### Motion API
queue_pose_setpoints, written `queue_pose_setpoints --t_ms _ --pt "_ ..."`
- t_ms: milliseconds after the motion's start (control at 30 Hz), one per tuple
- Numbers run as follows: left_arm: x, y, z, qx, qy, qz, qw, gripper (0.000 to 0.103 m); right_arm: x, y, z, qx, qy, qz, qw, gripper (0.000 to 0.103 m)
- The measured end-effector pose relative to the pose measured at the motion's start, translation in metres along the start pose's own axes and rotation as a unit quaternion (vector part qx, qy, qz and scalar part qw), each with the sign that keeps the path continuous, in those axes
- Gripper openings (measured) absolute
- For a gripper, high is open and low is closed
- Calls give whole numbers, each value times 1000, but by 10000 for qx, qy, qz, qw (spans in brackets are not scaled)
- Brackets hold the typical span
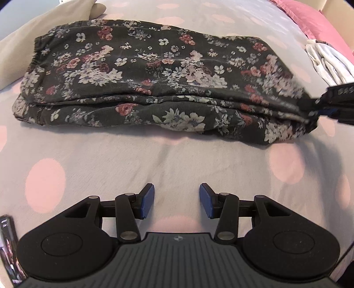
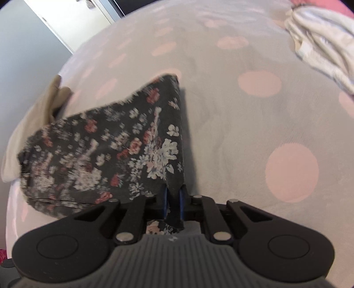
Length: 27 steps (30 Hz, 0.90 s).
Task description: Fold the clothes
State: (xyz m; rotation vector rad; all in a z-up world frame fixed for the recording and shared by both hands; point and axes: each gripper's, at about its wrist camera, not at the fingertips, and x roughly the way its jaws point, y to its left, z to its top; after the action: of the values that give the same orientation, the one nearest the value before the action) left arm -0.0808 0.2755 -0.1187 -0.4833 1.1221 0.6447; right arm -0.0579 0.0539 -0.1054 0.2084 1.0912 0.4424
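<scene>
A dark floral garment (image 1: 154,75) lies folded lengthwise on a bed with a white, pink-dotted cover (image 1: 177,159). My left gripper (image 1: 177,200) is open and empty, low over the cover in front of the garment. My right gripper (image 2: 173,199) is shut on the garment's right end (image 2: 132,150) and lifts it off the cover. The right gripper also shows at the right edge of the left wrist view (image 1: 331,104), where it pinches the cloth's corner.
A beige cloth (image 1: 33,39) lies behind the garment at the far left. A crumpled white garment (image 2: 325,44) lies at the far right. A pink pillow (image 1: 314,20) sits at the back right. A white door (image 2: 73,20) stands beyond the bed.
</scene>
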Motion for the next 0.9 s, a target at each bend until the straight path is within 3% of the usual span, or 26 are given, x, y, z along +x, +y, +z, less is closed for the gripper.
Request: queue_pose_setpoints --t_ms 167,400,667,900 --pt "-18 2 -21 110 -55 263 9996 43 -39 8 -20 213 17 140 9997 11" --pt "-43 5 -50 262 -129 627 9976 43 -84 24 -110 1045 -56 219 9943 11" --pt "-58 2 -82 303 -38 718 9969 43 -107 44 -196 1863 -102 354 9818 11" --pt "-64 -20 -87 396 -164 634 9971 43 -103 50 -214 1756 68 337 9839 11"
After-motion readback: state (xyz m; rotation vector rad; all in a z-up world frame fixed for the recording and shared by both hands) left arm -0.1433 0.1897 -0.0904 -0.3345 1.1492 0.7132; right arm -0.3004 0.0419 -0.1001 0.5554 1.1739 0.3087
